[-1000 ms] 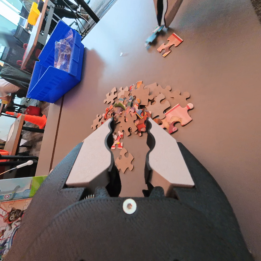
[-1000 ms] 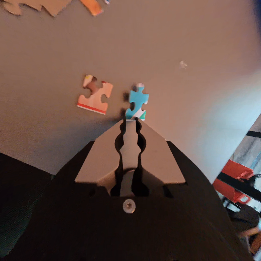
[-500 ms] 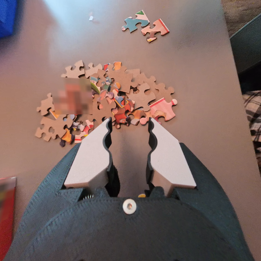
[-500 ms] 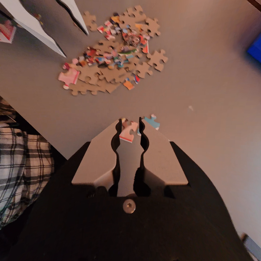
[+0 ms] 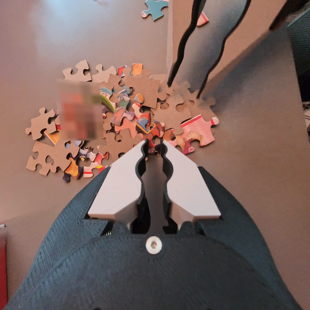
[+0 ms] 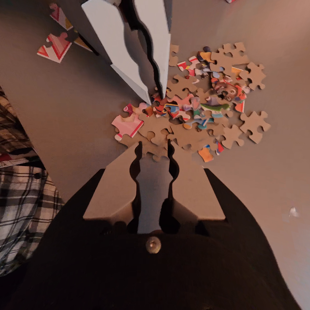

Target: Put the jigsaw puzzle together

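Pile [image 5: 127, 115] of puzzle pieces sprawls sideways across the table [image 5: 251, 184]; left gripper [image 5: 153, 142] and right gripper [image 6: 153, 144] both gape empty at its edges.

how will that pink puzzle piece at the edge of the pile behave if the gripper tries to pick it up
The pink puzzle piece looks thin, flat and stiff, so probably light. It lies flush on the table, so the fingers may slide it rather than grip it. A brown piece overlaps it and would likely shift.

Your right gripper [image 5: 184, 90] hides part of the striped piece [image 5: 203, 17]; a mosaic patch [image 5: 80, 110] covers several pieces in the pile [image 5: 142, 104].
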`<state>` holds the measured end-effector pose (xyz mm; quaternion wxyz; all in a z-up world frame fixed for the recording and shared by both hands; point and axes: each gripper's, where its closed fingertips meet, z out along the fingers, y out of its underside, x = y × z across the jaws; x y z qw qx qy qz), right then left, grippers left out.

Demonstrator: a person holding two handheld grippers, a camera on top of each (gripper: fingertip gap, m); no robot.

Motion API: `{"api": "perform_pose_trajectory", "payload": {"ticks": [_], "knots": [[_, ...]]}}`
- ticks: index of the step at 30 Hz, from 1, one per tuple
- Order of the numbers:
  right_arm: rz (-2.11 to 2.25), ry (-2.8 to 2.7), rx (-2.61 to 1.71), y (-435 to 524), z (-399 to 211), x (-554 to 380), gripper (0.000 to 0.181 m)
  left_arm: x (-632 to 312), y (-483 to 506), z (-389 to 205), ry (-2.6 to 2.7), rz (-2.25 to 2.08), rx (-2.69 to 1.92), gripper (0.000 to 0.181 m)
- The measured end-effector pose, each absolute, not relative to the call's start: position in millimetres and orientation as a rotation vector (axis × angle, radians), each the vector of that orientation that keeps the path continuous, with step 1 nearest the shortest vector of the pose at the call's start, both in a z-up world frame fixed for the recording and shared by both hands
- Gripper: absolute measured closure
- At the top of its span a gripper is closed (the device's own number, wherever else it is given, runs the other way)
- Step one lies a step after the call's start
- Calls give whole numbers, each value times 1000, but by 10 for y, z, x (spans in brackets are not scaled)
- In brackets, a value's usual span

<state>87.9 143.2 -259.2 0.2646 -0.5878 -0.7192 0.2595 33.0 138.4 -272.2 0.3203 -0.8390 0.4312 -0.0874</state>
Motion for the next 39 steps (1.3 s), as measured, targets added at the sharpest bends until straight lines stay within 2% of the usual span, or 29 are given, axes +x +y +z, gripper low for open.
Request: {"api": "perform_pose_trajectory", "payload": {"ticks": [4, 7, 8, 9, 11, 14, 18, 23, 28, 30, 34, 37, 39], "knots": [[634, -1994, -1542, 1405, -2692, 690, 149, 186, 1448, -2728, 1079, -186, -2232, 168], [636, -2010, -1526, 1404, -2699, 624, 151, 45, 1526, -2733, 1016, -165, -2256, 171], [632, -2015, -1522, 1410, -2703, 618, 157, -9, 1553, -2734, 1001, -150, -2266, 169], [630, -2021, -1519, 1417, -2708, 616, 165, -45, 1569, -2737, 992, -140, -2274, 163], [648, -2018, -1525, 1418, -2708, 605, 168, -26, 1557, -2714, 1006, -157, -2263, 153], [690, -1999, -1535, 1428, -2691, 611, 181, 173, 1454, -2601, 1077, -225, -2196, 145], [729, -1953, -1560, 1468, -2659, 639, 181, 448, 1162, -2698, 1251, -276, -2223, 132], [730, -1954, -1577, 1477, -2704, 674, 177, 515, 1147, -2757, 1214, -278, -2251, 142], [740, -1942, -1582, 1467, -2710, 690, 173, 483, 1063, -2752, 1209, -284, -2237, 143], [743, -1936, -1586, 1467, -2708, 697, 171, 499, 978, -2723, 1243, -307, -2206, 162], [752, -1938, -1567, 1411, -2678, 705, 169, 524, 732, -2729, 1370, -370, -2171, 160], [779, -1970, -1499, 1264, -2606, 670, 168, 438, 717, -2709, 1349, -311, -2204, 147], [760, -2005, -1489, 1194, -2624, 647, 168, 416, 746, -2656, 1268, -329, -2220, 146]]}}
